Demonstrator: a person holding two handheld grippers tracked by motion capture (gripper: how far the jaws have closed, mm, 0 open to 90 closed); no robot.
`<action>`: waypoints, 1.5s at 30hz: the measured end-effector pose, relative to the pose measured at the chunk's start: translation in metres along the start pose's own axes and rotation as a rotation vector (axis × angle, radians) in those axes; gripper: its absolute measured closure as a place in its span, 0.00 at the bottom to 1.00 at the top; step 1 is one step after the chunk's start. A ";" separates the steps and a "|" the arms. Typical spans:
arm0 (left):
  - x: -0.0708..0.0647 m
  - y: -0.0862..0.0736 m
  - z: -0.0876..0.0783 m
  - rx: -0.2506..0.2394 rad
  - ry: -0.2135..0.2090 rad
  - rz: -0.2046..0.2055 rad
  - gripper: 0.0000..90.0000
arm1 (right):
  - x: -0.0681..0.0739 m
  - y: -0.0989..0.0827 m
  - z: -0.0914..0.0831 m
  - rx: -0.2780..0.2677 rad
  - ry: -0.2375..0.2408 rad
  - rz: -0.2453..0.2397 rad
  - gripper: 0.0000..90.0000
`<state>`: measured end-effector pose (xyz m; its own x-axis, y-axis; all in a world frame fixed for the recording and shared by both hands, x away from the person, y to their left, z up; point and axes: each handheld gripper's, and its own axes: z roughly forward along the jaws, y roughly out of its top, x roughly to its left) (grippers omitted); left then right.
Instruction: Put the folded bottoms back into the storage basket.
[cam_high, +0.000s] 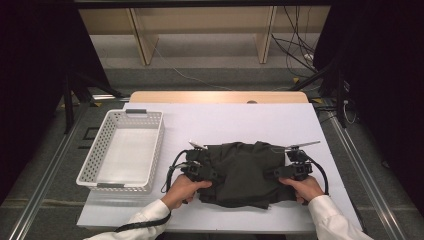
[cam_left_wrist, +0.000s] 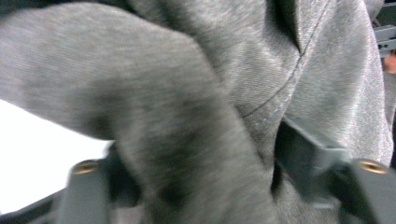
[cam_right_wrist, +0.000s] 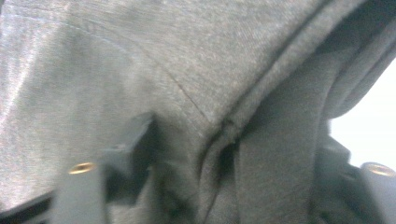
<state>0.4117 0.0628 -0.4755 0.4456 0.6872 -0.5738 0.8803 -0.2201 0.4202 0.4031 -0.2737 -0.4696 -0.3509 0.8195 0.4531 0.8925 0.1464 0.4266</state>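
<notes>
A dark grey garment (cam_high: 242, 172) lies bunched on the white table (cam_high: 240, 120), near its front edge. My left gripper (cam_high: 214, 175) is at the garment's left side, and a thick fold of grey cloth (cam_left_wrist: 280, 70) fills the gap between its jaws (cam_left_wrist: 201, 172). My right gripper (cam_high: 268, 175) is at the garment's right side. A seamed fold of the cloth (cam_right_wrist: 140, 56) is packed between its jaws (cam_right_wrist: 233, 172). Both grippers point inward toward each other, each held by a hand in a white sleeve.
A white perforated basket (cam_high: 150, 150) stands to the left of the garment, with nothing in it. Bare white tabletop stretches behind the garment, up to a wooden strip at the far edge. Dark stands and cables flank the table.
</notes>
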 end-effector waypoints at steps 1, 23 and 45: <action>0.001 0.000 0.000 0.000 -0.014 -0.002 0.48 | 0.001 0.000 0.001 -0.002 0.000 -0.001 0.42; -0.011 0.002 -0.036 -0.093 -0.045 0.085 0.77 | 0.030 0.002 -0.020 -0.132 0.048 -0.054 0.80; -0.007 0.016 -0.127 -0.216 0.015 0.153 0.77 | 0.099 0.048 -0.034 -0.248 0.101 -0.179 0.81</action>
<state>0.4019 0.1422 -0.3753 0.5668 0.6680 -0.4822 0.7473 -0.1706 0.6422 0.4012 -0.2039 -0.3781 -0.5336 0.7318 0.4240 0.7224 0.1336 0.6785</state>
